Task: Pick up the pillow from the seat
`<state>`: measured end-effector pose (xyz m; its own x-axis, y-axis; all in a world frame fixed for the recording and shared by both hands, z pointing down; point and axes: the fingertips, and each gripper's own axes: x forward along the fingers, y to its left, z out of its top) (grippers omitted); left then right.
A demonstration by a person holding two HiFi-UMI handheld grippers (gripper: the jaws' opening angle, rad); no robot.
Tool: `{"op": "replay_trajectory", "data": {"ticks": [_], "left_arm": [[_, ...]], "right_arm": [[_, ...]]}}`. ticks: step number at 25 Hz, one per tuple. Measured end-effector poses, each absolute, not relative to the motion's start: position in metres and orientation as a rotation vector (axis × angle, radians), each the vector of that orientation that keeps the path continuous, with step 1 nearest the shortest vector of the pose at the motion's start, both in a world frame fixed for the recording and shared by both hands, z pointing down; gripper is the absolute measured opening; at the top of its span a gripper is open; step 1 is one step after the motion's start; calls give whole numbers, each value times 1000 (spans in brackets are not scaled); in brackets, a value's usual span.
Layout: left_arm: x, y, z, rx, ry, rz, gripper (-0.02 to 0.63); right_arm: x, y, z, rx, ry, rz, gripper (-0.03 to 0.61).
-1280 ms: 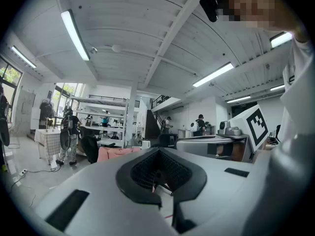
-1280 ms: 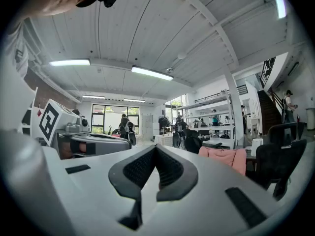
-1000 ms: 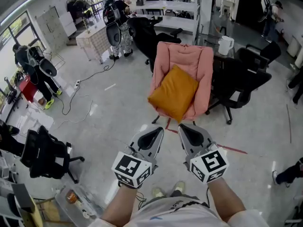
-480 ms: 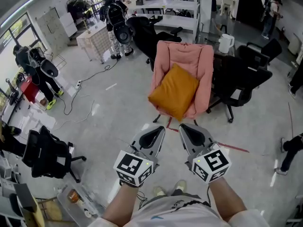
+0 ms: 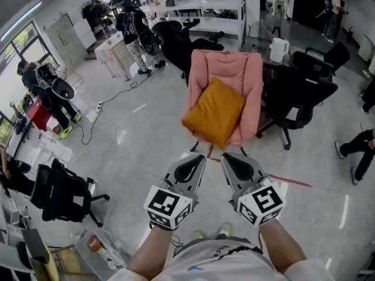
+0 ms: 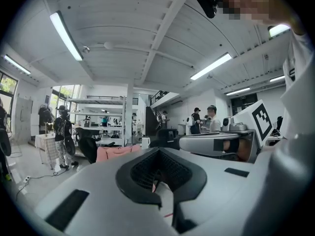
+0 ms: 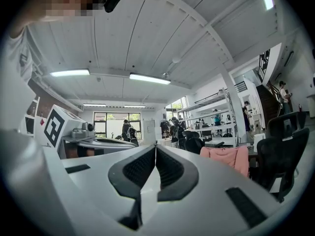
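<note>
An orange pillow lies tilted on the seat of a pink padded chair ahead of me in the head view. My left gripper and right gripper are held side by side above the floor, short of the chair, both shut and empty. In the left gripper view the left gripper has its jaws together, and the pink chair shows low behind it. In the right gripper view the right gripper is likewise closed, with the chair at the right.
Black office chairs stand right of the pink chair, another sits at the lower left. People move about at the back and a person's leg is at the right edge. A cable trails across the floor. A red tape line marks the floor.
Both grippers have stayed nearly still, drifting slightly up in the picture. The people at the back have shifted, and a person at the right edge has walked further into view.
</note>
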<state>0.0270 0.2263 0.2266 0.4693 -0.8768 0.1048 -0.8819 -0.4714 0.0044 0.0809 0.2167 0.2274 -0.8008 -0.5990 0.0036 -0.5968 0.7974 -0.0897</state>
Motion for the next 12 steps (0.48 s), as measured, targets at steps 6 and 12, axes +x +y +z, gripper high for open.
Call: {"op": "replay_trajectory", "data": {"ticks": [6,12], "left_arm": [[47,210,237,2629,-1599,199,11],[57,193,244,2621,-1594,235,11]], "right_arm": [[101,201,236,-968,2957,-155,17],[106,186,245,-939,2969,-146,15]]}}
